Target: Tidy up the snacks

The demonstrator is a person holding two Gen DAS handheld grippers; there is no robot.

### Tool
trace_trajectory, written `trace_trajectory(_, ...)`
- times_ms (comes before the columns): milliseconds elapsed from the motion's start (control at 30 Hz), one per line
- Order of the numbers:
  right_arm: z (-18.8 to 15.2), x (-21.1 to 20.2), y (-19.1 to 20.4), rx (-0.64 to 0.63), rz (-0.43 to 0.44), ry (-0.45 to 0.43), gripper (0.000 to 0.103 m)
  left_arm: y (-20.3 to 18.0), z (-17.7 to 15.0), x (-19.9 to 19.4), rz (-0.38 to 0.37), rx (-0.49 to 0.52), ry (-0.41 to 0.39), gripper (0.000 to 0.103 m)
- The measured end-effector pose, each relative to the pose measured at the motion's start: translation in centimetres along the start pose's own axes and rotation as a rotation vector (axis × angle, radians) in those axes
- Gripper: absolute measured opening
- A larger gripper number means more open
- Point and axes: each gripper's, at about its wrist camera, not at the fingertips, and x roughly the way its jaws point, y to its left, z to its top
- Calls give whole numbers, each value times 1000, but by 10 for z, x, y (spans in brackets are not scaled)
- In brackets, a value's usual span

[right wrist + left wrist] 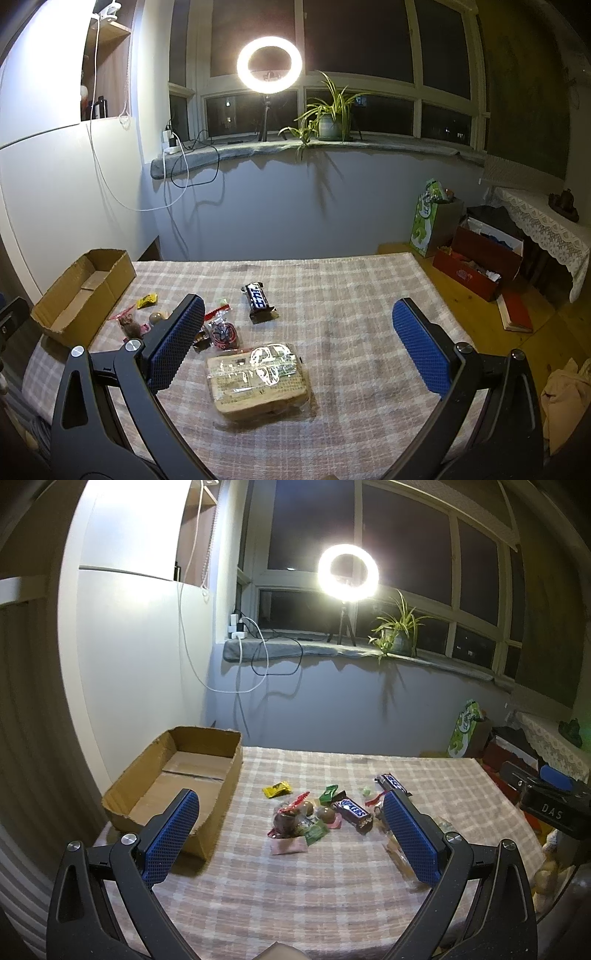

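The left claw (290, 810) hangs spread wide and empty over a checked tablecloth (295, 886). Between its fingers lies a chocolate bar (352, 811) lettered "SNICKERS", its length slanting away to the left among loose sweets (295, 818). A cardboard box (177, 782) sits open beside the left finger. The right claw (297, 308), also wide, frames a wrapped sandwich (256, 380) lying crosswise, with bare cloth to its right.
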Motion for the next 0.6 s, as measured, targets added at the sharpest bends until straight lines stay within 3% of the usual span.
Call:
trace_trajectory(233,-6,14,-6,7,25,48,103,-9,-6,18,-32,15,55,100)
trace_trajectory(600,-16,59,-25,25,119,197,103,-26,-17,47,-54,50,129,100)
